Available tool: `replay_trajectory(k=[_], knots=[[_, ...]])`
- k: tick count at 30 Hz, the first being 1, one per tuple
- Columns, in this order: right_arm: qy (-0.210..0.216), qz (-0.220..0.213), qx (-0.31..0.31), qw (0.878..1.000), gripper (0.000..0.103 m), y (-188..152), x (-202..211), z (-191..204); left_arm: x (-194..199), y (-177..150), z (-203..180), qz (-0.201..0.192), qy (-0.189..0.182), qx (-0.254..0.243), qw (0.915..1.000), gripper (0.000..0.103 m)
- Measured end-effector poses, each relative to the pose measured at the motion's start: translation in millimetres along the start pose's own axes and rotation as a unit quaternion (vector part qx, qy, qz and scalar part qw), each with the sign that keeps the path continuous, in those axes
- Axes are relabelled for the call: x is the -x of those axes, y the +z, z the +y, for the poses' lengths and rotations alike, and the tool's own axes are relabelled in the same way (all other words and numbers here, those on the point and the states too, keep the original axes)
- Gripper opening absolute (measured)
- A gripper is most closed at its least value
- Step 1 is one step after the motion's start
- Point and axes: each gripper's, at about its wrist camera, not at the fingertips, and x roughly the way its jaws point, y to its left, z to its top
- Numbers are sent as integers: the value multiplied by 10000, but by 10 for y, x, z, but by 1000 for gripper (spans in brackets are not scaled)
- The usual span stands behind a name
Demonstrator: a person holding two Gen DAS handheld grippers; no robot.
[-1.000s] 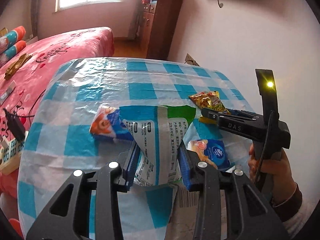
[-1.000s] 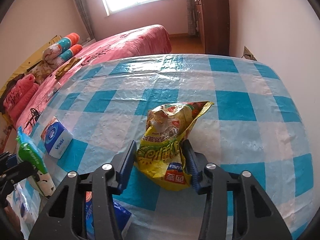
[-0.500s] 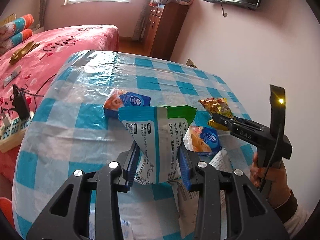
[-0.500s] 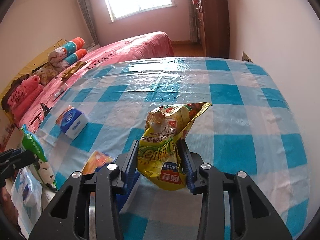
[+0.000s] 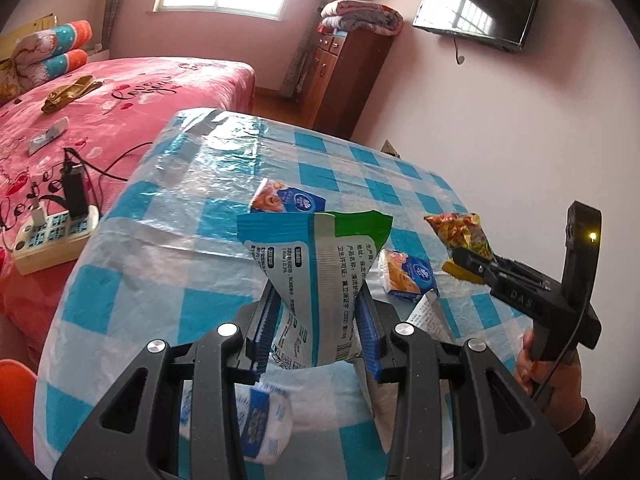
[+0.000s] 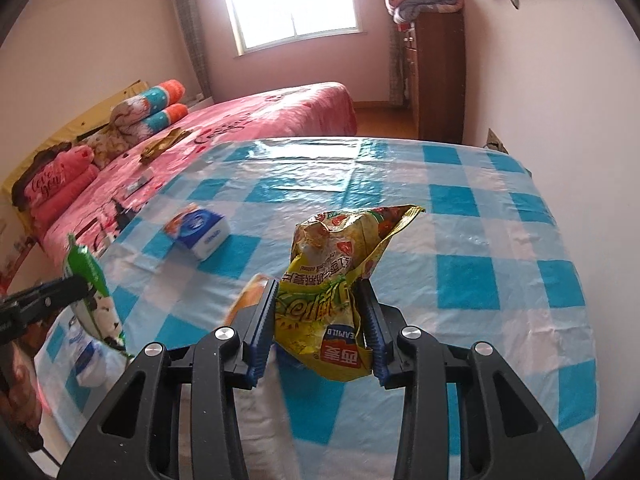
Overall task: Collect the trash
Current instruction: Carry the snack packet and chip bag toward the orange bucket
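Note:
My left gripper (image 5: 316,328) is shut on a white, blue and green wrapper (image 5: 316,264) and holds it above the near edge of the blue-checked table (image 5: 180,216). My right gripper (image 6: 322,324) is shut on a crumpled yellow snack bag (image 6: 332,280), also lifted off the table. The right gripper with its bag shows in the left wrist view (image 5: 464,240); the left gripper with its wrapper shows at the left of the right wrist view (image 6: 86,276). Two small blue tissue packs (image 5: 288,200) (image 5: 408,276) lie on the table.
A white plastic bag (image 5: 256,424) hangs below the table's near edge. A pink bed (image 5: 120,96) with a power strip (image 5: 52,236) stands to the left. A wooden cabinet (image 5: 340,80) and wall TV (image 5: 476,0) are at the back.
Both grippers have risen and pulled back toward the near edge with their wrappers; the table and tissue packs now sit lower and farther in both views.

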Motion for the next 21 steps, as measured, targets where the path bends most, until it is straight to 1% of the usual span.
replay_trajectory(k=[6, 12, 21], knots=[[124, 65, 183, 9997, 41, -100, 109, 230, 219, -81, 99, -125, 141, 69, 9998, 39], [334, 236, 247, 9989, 41, -173, 182, 422, 477, -193, 247, -293, 360, 145, 9988, 39], [597, 231, 798, 9948, 41, -287, 359, 954, 850, -379, 529, -463, 705, 362, 9958, 39]])
